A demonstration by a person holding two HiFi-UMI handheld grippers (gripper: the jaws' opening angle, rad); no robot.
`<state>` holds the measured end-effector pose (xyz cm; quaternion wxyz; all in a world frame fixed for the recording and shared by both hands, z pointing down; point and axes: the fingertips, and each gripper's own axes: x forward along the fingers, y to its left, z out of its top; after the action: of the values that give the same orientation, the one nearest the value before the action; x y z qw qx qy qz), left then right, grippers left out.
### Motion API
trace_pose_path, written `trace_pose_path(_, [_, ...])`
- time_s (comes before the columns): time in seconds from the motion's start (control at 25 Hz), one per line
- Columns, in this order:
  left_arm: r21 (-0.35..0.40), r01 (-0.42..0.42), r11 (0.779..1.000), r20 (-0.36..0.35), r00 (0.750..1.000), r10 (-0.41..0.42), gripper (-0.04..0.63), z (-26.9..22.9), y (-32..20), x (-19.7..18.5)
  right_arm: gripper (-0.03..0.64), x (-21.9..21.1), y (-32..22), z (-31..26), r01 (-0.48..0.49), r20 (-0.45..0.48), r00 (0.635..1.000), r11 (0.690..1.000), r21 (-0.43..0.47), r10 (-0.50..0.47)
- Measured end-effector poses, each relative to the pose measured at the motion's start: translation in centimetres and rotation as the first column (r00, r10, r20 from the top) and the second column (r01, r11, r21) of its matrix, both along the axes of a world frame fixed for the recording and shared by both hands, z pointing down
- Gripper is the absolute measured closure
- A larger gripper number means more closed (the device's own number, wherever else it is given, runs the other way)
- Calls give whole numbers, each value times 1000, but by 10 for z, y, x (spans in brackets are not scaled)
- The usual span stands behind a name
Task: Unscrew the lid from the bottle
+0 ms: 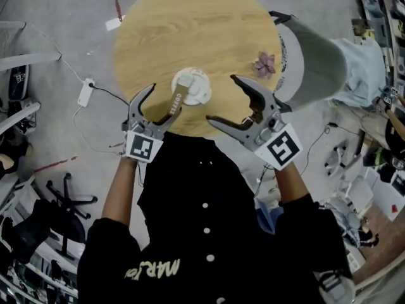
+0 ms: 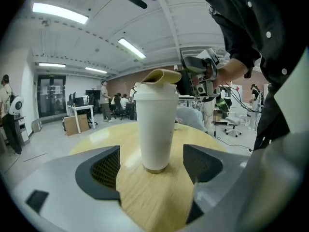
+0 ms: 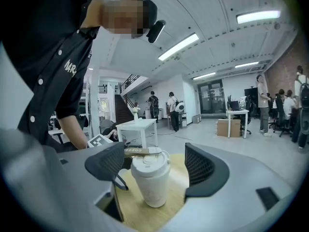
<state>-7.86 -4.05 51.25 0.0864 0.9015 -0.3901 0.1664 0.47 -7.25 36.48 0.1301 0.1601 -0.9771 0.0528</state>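
The left tongs (image 1: 166,98) stand wide open. In the left gripper view the bottle (image 2: 155,127) shows upright in the gap, with clear space to the pad on either side. The right tongs (image 1: 221,98) also gape wide. Their own view looks over the bottle in the gap between the two dark ribbed pads (image 3: 205,170), and neither pad touches it. In the head view the two pairs come in from either side and hold nothing, the left one just beside the bottle and the right one a little further off. The bottle is white and still carries its white lid (image 3: 149,160), from which a tan strap (image 1: 176,100) reaches toward the left tongs. It stands on the round wooden desk (image 1: 190,30), near the edge closest to the person. A small pink flower-like thing (image 1: 264,63) lies apart from it near the desk's right edge.
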Motion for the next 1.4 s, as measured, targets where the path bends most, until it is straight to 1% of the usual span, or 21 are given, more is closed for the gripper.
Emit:
trace_pose_path(0.08, [7, -39, 999, -4, 999, 39, 206, 11, -9, 5, 229, -8, -3, 9, 26, -13, 1000, 1000, 5, -25])
trace_pose_path(0.16, [10, -96, 995, 12, 995, 96, 206, 21, -17, 10, 224, -16, -5, 19, 48, -27, 999, 999, 5, -47])
trace_pose_path(0.32, [-26, -201, 979, 12, 979, 201, 206, 35, -24, 27, 216, -24, -9, 31, 74, -40, 996, 997, -1, -74])
trace_pose_path(0.52, [-27, -276, 961, 27, 961, 277, 204, 46, -34, 46, 210, -27, -13, 40, 103, -54, 993, 995, 4, -102])
trace_pose_path(0.64, [-38, -291, 956, 24, 956, 292, 204, 53, -39, 53, 206, -31, -14, 45, 129, -59, 990, 992, 13, -128])
trace_pose_path(0.76, [-60, -292, 955, 37, 955, 294, 206, 60, -48, 58, 202, -34, -17, 48, 170, -70, 983, 985, 26, -168])
trace_pose_path(0.8, [-68, -292, 954, 41, 955, 295, 213, 61, -50, 59, 199, -35, -18, 49, 185, -70, 981, 982, 27, -183])
trace_pose_path(0.84, [-71, -293, 953, 43, 954, 296, 236, 62, -52, 61, 196, -35, -19, 51, 201, -69, 978, 979, 26, -199])
trace_pose_path(0.88, [-70, -295, 953, 44, 954, 298, 236, 62, -53, 62, 192, -36, -19, 51, 221, -68, 973, 975, 24, -219])
trace_pose_path(1.08, [-60, -295, 954, 45, 954, 298, 238, 61, -52, 62, 166, -47, -15, 54, 322, -76, 944, 946, 17, -320])
trace_pose_path(1.28, [-60, -291, 955, 38, 955, 293, 239, 60, -52, 62, 153, -58, -12, 61, 383, -116, 919, 923, 33, -377])
trace_pose_path(1.4, [-61, -299, 952, 43, 952, 302, 239, 62, -52, 61, 153, -67, -10, 68, 445, -123, 890, 895, 27, -438])
